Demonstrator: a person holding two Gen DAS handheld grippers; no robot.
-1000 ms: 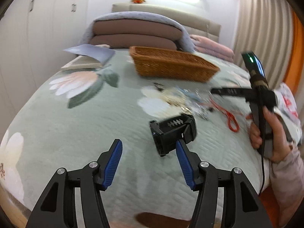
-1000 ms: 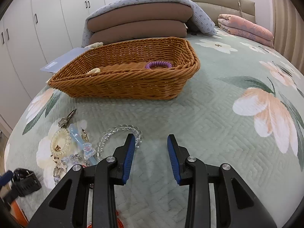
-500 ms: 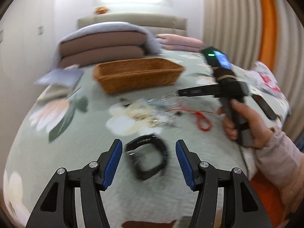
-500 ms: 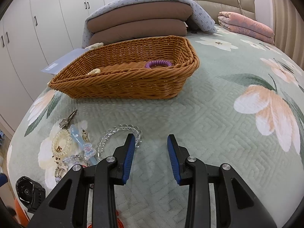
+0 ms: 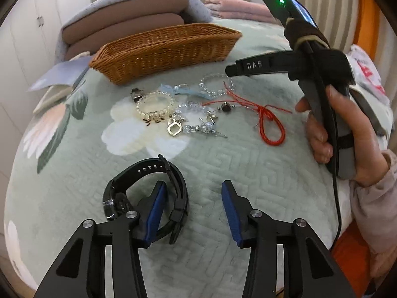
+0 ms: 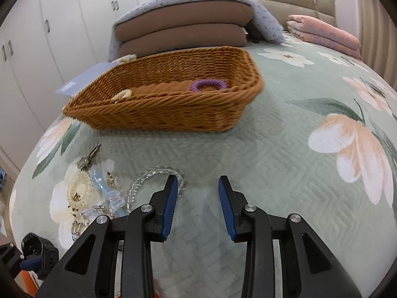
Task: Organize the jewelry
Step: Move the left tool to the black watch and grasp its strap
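A black watch (image 5: 146, 188) lies buckled in a loop on the green floral bedspread (image 5: 248, 173). My left gripper (image 5: 193, 211) is down at it. Its left finger is inside the loop, and the strap's right side sits between the jaws, which are closing. The right pad (image 5: 230, 213) stands clear of the strap. My right gripper (image 6: 198, 198) hovers open over bare quilt with nothing between its fingers, just right of a clear bead bracelet (image 6: 148, 178). Beyond it stands the wicker basket (image 6: 173, 114), which holds a purple hair tie (image 6: 208, 85). The watch (image 6: 42, 250) also shows at the lower left of the right wrist view.
Loose jewelry lies between watch and basket (image 5: 168, 49): a pearl bracelet (image 5: 153, 104), a crystal charm bracelet (image 5: 196, 121), a blue ribbon piece (image 5: 183, 92) and a red cord (image 5: 270, 124). A hand (image 5: 347, 136) holds the right tool. Stacked cushions (image 6: 183, 24) and folded pink bedding (image 6: 322, 34) lie behind.
My left gripper has swung over and down to the watch, its left finger now inside the loop and its jaws narrower. The right gripper has not moved.
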